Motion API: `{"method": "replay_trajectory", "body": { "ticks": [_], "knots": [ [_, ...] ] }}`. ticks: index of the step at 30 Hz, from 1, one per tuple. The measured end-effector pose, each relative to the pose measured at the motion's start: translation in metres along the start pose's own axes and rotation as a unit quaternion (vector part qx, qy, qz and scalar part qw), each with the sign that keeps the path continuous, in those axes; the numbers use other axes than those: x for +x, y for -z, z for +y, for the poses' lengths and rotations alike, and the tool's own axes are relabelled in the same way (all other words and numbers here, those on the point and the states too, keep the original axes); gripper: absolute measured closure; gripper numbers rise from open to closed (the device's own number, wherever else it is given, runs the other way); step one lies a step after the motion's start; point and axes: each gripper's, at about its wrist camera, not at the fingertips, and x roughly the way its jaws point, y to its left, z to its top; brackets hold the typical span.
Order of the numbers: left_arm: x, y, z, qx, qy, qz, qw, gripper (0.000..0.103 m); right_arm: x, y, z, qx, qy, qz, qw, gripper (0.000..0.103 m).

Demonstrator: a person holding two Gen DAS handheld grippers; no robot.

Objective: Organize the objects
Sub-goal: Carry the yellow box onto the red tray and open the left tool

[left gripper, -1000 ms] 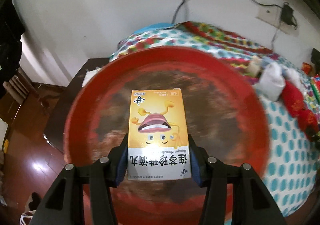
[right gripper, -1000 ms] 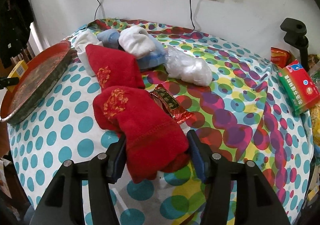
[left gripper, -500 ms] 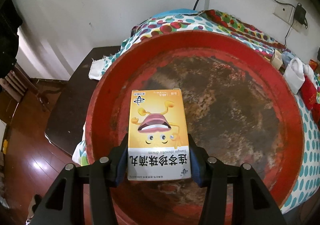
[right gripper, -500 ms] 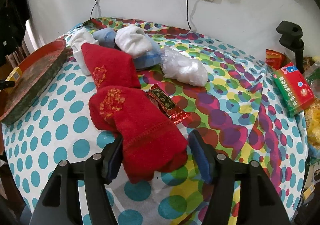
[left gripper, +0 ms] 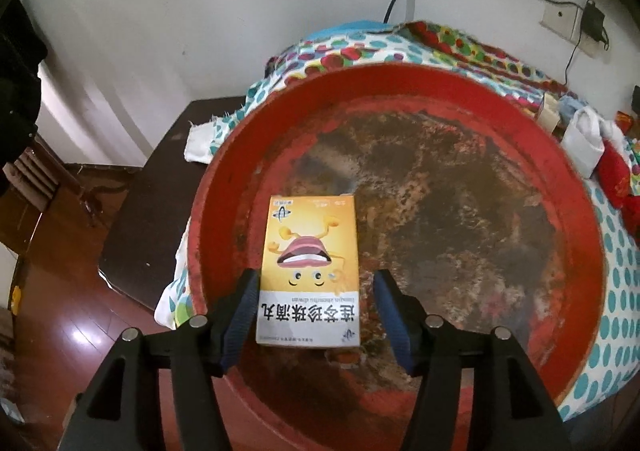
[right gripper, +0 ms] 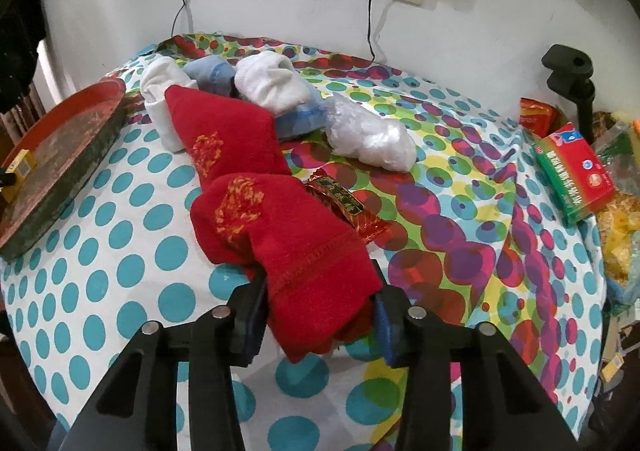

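A yellow medicine box [left gripper: 309, 271] with a cartoon mouth lies in the worn red round tray [left gripper: 520, 123]. My left gripper [left gripper: 314, 311] is open around the box's near end, with a clear gap on the right side. In the right wrist view, my right gripper [right gripper: 318, 315] is shut on the cuff of a red sock [right gripper: 292, 247] that lies on the dotted tablecloth. A second red sock [right gripper: 224, 135] lies behind it. The tray [right gripper: 60, 167] and the box [right gripper: 18, 167] show at the left edge.
White socks [right gripper: 272, 85], a blue sock [right gripper: 212, 73] and a clear plastic bag [right gripper: 368, 135] lie at the back. A red snack packet [right gripper: 344, 207] sits by the socks. A green-red box [right gripper: 572, 171] lies right, by a black clamp stand [right gripper: 568, 71]. A dark side table [left gripper: 152, 211] stands left of the tray.
My left gripper has opened and let go of the yellow box, which now rests in the tray. My right gripper has closed on the red sock's cuff.
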Motion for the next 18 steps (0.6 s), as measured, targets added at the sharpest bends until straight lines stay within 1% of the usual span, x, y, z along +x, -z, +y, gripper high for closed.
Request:
{"method": "replay_trajectory", "body": {
  "ticks": [4, 6, 10, 12, 14, 16, 18],
  "knots": [
    [-0.019, 0.001, -0.002, -0.018, -0.009, -0.024, 0.9995, 0.043, -0.006, 0.0, 0.002, 0.013, 0.012, 0.001, 1.0, 0.066],
    [-0.024, 0.0, -0.001, -0.033, -0.01, -0.029, 0.999, 0.043, -0.01, 0.0, 0.003, 0.019, 0.02, 0.0, 1.0, 0.067],
    [-0.03, 0.001, -0.001, -0.049, -0.024, -0.036, 0.9978, 0.043, -0.022, -0.004, 0.001, 0.036, 0.018, -0.008, 0.999, 0.067],
    [-0.03, 0.002, -0.002, -0.054, -0.03, -0.035, 0.9975, 0.043, -0.028, -0.007, 0.0, 0.053, 0.006, -0.011, 0.999, 0.067],
    [-0.027, 0.004, -0.003, -0.054, -0.024, -0.03, 0.9978, 0.043, -0.034, -0.011, 0.001, 0.062, -0.003, -0.014, 0.998, 0.067],
    [-0.026, 0.006, -0.004, -0.054, -0.02, -0.028, 0.998, 0.043, -0.04, -0.015, 0.009, 0.059, -0.008, -0.019, 0.998, 0.067],
    [-0.025, 0.008, -0.004, -0.057, -0.025, -0.026, 0.9977, 0.043, -0.046, -0.018, 0.02, 0.051, -0.012, -0.024, 0.998, 0.067]
  ]
}}
